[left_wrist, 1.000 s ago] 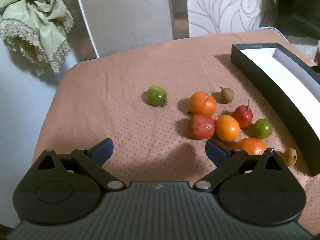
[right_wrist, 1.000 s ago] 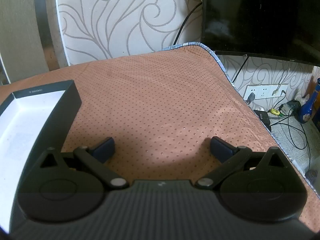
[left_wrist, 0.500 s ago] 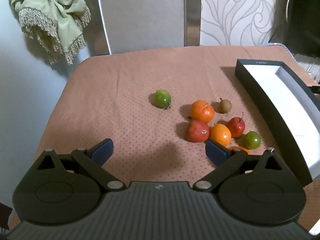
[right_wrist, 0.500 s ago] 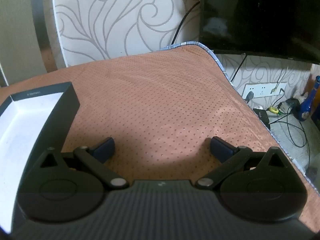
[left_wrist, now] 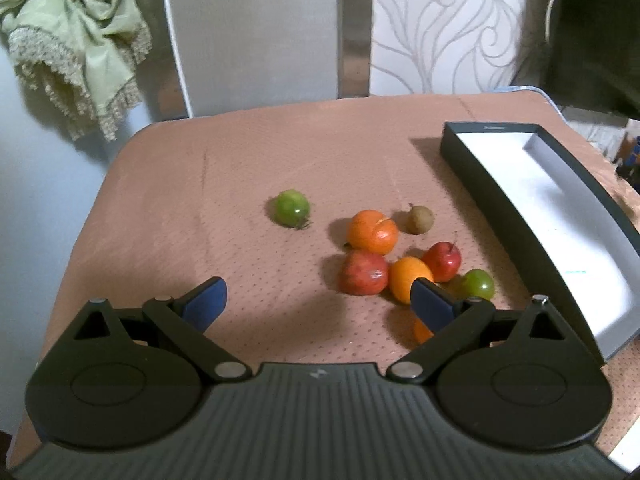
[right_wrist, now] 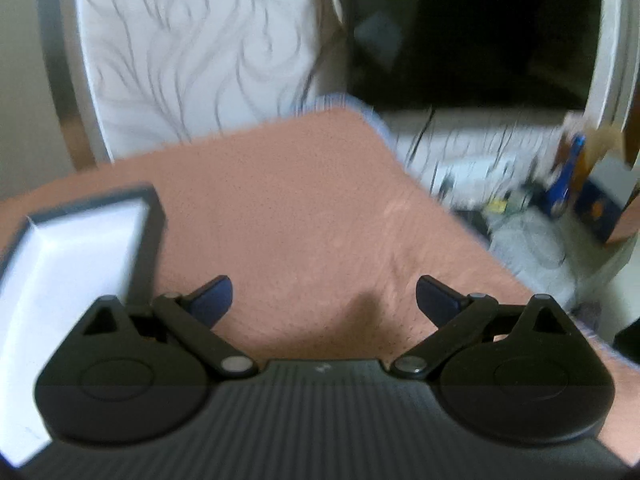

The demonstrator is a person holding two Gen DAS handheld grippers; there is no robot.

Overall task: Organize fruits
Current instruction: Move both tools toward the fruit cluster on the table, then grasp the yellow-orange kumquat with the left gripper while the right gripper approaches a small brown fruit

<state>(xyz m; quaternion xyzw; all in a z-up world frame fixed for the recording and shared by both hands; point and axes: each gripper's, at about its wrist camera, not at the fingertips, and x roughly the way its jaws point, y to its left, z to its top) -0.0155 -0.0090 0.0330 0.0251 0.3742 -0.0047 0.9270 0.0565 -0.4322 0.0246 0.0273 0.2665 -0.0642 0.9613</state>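
- My left gripper (left_wrist: 316,304) hangs released, empty; the fruits (left_wrist: 400,258) cluster centre-right of its frame, just ahead-right.
- My right gripper (right_wrist: 324,300), also released, faces bare cloth; the box (right_wrist: 148,232) sits left.

Non-task stuff: brown dotted tablecloth (left_wrist: 240,184) covers the table. Pale green fringed cloth (left_wrist: 76,40) hangs bunched at upper left. Grey panel (left_wrist: 256,32) behind the table, next to it white wallpaper with grey swirl pattern (left_wrist: 448,28). Dark TV screen (right_wrist: 472,28) at the right, blurred. Below it, floor clutter: cables (right_wrist: 452,152) and a blue bottle (right_wrist: 564,180), too blurred to detail.
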